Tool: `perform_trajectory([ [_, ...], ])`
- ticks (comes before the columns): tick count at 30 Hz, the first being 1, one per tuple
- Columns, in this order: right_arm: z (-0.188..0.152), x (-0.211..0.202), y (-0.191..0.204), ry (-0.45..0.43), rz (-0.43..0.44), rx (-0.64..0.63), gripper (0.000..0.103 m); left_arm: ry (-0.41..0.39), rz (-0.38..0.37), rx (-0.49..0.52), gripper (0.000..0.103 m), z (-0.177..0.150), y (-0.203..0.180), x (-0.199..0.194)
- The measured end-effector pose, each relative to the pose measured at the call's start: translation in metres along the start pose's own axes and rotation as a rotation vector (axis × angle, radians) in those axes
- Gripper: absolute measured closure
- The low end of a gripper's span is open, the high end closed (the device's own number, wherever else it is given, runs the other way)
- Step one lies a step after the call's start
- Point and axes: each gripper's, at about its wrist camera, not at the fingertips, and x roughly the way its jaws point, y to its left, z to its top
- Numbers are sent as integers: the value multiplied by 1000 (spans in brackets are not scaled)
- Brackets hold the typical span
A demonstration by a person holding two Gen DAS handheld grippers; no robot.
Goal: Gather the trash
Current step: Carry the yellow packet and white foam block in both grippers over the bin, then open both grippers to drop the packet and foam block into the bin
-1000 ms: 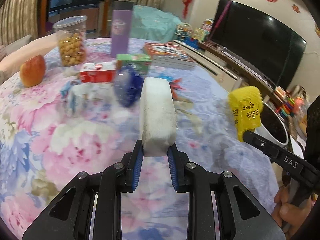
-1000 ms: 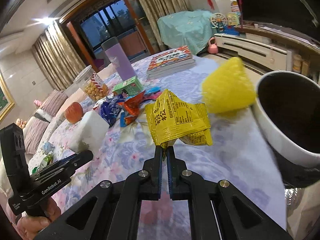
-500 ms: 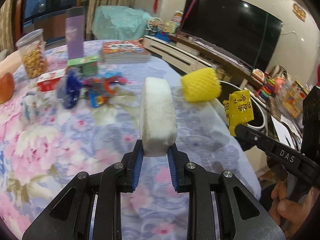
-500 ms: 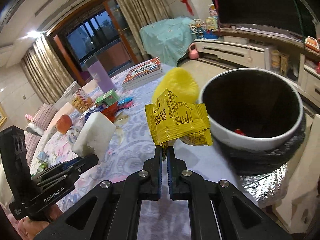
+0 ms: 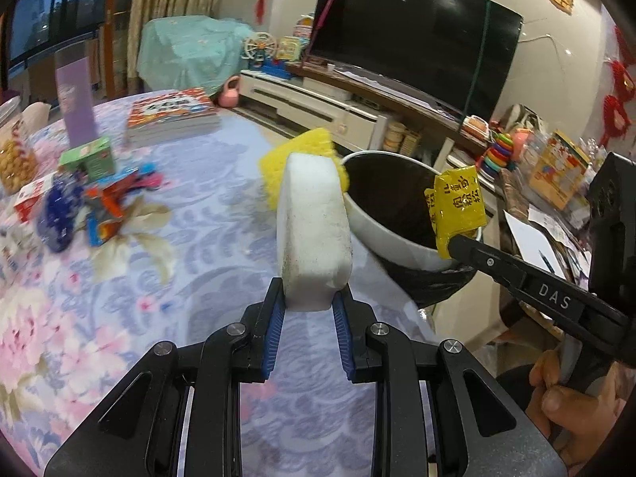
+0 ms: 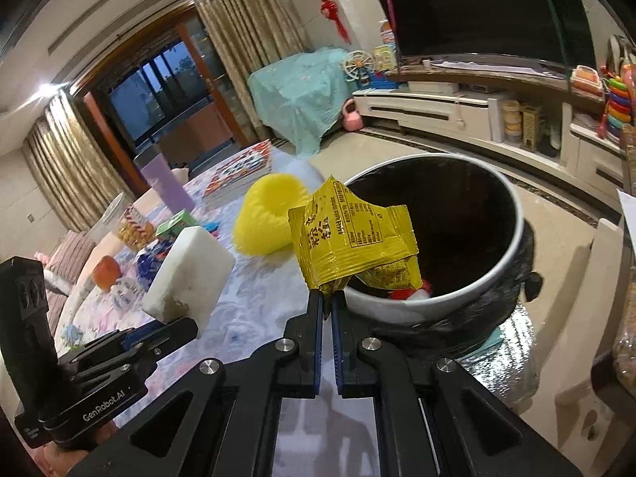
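Note:
My left gripper [image 5: 309, 303] is shut on a dirty white foam block [image 5: 314, 230], held upright over the floral table near the bin. In the right wrist view that foam block [image 6: 190, 274] shows at the left, with the left gripper [image 6: 167, 328] under it. My right gripper [image 6: 326, 302] is shut on a crumpled yellow snack wrapper [image 6: 349, 242], held over the near rim of the white trash bin [image 6: 457, 298] with its black liner. The left wrist view shows the wrapper [image 5: 457, 208] above the bin [image 5: 381, 234]. A little red and white trash lies inside.
A yellow sponge [image 5: 302, 151] lies at the table edge beside the bin. Loose wrappers [image 5: 99, 206], a green box [image 5: 89, 158], a purple bottle [image 5: 73, 103] and books [image 5: 171, 115] sit further back. A TV stand [image 6: 457, 115] runs along the wall.
Both grippers have swung right toward the bin with their loads. The yellow wrapper now hangs over the bin's rim, and the foam block is close beside it.

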Motion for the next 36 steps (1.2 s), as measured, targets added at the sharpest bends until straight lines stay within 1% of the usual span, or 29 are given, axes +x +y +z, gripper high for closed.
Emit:
perform_trajectory([
  [8,13,3,-28,4,-31,19,99,10,-40,49,80,18,-32,20],
  [16,26,7,-49,9,-51,29,99,28,-61,74,80,31,-54,40],
  [28,37,14,-64,27,-46,34,99,45,-71,93,80,48,-72,62],
  [36,42,16,-74,35,-58,43,99,56,-75,93,79,54,-80,75],
])
